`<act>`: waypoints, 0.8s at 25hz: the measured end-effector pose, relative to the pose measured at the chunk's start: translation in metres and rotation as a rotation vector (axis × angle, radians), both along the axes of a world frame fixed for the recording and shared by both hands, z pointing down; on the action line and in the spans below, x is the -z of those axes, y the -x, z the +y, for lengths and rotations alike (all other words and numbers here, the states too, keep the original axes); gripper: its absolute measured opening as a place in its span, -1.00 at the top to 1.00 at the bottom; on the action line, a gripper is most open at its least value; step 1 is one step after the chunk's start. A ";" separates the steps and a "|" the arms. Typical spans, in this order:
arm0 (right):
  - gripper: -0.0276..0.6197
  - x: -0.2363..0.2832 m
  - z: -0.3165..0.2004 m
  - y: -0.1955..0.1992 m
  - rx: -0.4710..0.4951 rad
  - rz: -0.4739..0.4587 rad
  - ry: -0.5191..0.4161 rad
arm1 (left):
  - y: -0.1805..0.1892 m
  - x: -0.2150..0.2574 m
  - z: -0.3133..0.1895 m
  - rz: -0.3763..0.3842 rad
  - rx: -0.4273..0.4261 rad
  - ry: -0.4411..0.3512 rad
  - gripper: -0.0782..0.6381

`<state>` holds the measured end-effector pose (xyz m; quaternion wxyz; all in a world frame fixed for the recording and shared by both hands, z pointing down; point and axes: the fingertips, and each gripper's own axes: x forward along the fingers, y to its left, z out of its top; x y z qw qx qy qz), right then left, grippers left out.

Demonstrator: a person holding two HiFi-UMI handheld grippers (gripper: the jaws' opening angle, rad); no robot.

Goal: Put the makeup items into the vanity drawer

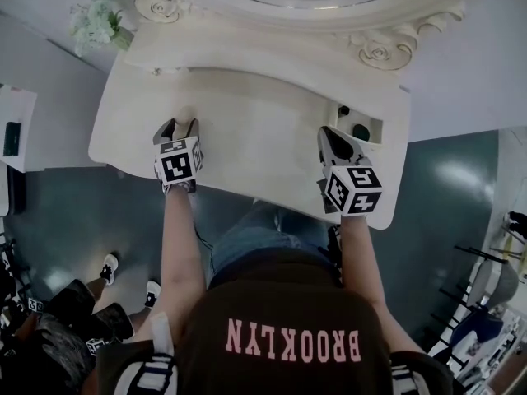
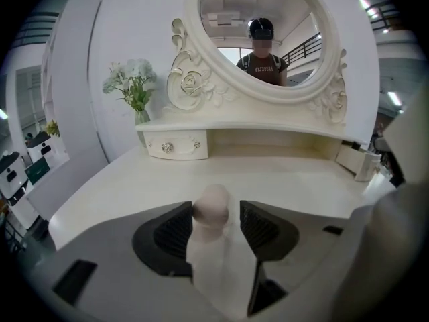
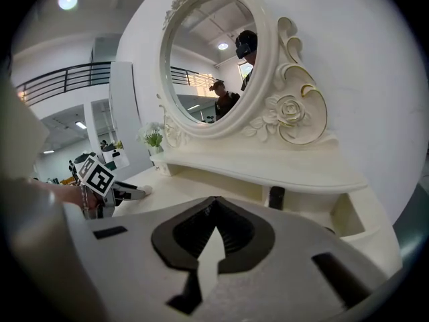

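A pale pink, egg-shaped makeup sponge (image 2: 211,208) stands between the jaws of my left gripper (image 2: 213,221) over the left part of the cream vanity top (image 1: 263,126). A narrow gap shows between the sponge and the right pad, so the jaws stand open around it. In the head view the left gripper (image 1: 181,127) is near the table's front left. My right gripper (image 1: 328,133) is shut and empty, its tips meeting (image 3: 214,203). It points toward the small open drawer (image 1: 359,127) at the right, which holds a dark round item (image 1: 361,132).
A shelf with a closed little drawer (image 2: 176,146) and a vase of white flowers (image 2: 132,82) stands at the back left. The oval mirror (image 2: 261,32) rises behind it. Other people's feet (image 1: 107,267) are on the floor at lower left.
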<state>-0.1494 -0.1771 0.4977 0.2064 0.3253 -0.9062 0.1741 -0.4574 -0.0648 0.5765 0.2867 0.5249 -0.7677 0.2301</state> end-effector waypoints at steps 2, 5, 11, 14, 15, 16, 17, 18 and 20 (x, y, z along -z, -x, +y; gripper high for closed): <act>0.94 -0.002 0.000 -0.002 -0.006 0.004 0.004 | 0.002 0.001 0.000 -0.028 -0.002 -0.006 0.40; 0.94 -0.004 0.000 -0.005 -0.011 0.005 0.008 | 0.001 0.002 0.002 -0.024 0.004 -0.017 0.41; 0.94 0.000 0.003 -0.008 -0.009 0.002 0.007 | -0.002 0.008 0.006 -0.022 0.016 -0.020 0.41; 0.94 0.007 0.006 -0.013 -0.006 -0.003 0.001 | -0.007 0.015 0.008 -0.025 0.014 -0.025 0.41; 0.94 0.010 0.006 -0.014 -0.007 -0.006 0.000 | -0.009 0.018 0.009 -0.027 0.015 -0.025 0.41; 0.94 0.012 0.006 -0.016 -0.008 -0.009 0.000 | -0.010 0.020 0.010 -0.030 0.015 -0.026 0.41; 0.94 0.014 0.006 -0.017 -0.008 -0.011 0.000 | -0.011 0.022 0.010 -0.032 0.016 -0.027 0.41; 0.94 0.017 0.006 -0.018 -0.007 -0.013 -0.001 | -0.013 0.025 0.009 -0.034 0.016 -0.029 0.41; 0.94 0.023 0.006 -0.020 -0.002 -0.018 -0.008 | -0.016 0.031 0.009 -0.037 0.013 -0.034 0.41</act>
